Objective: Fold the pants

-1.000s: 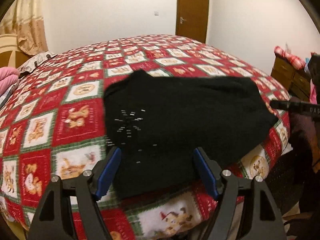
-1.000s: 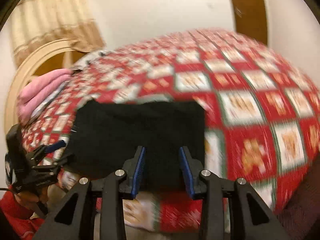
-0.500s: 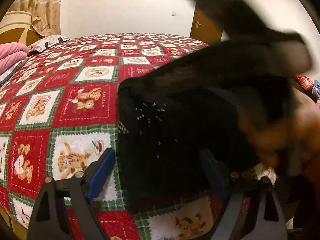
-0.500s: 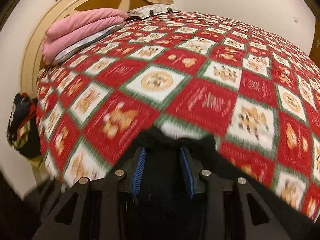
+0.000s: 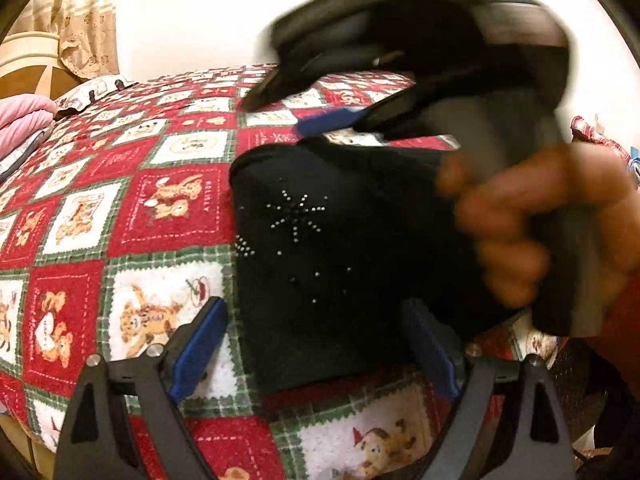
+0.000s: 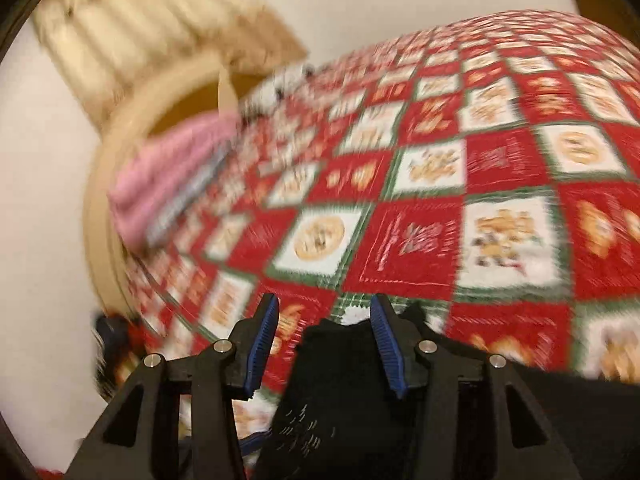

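Spreading, left fingers (image 5: 198,350): blue pads wide apart, jaws just opened further; near edge of the black pants (image 5: 320,280) lying between them, neither pad pressing on the cloth.
Left gripper (image 5: 316,344): hovering low at 6 o'clock of the left wrist view, pointed down at the bedspread (image 5: 80,220).
Right fingers (image 6: 264,340): blue pads parted, jaws just opened further; top edge of the pants (image 6: 344,392) between them, closer to the right pad; contact with that pad cannot be told through the blur, left pad clear of the cloth.
Right gripper (image 6: 324,344): seen from the left wrist view as a blurred black body at 1 o'clock (image 5: 320,120), one blue pad just above the far edge of the pants.
Right hand (image 5: 540,216): blurred, wrapped around the gripper's handle at 3 o'clock of the left wrist view.
Pants: black, folded into a compact block near the bed's close edge; small pale studs in a starburst on the upper layer; left side edge running straight from 11 o'clock toward 6 o'clock in the left wrist view.
Bedspread: red, white and green squares with bears and dogs, covering the whole bed under the pants.
Pink bedding (image 5: 22,120): stacked at 9 o'clock of the left wrist view, well apart from the pants.
Headboard (image 6: 132,128): cream arch at 10 o'clock of the right wrist view, behind the pink bedding (image 6: 172,176).
Curtain (image 5: 80,20): beige, at 11 o'clock of the left wrist view.
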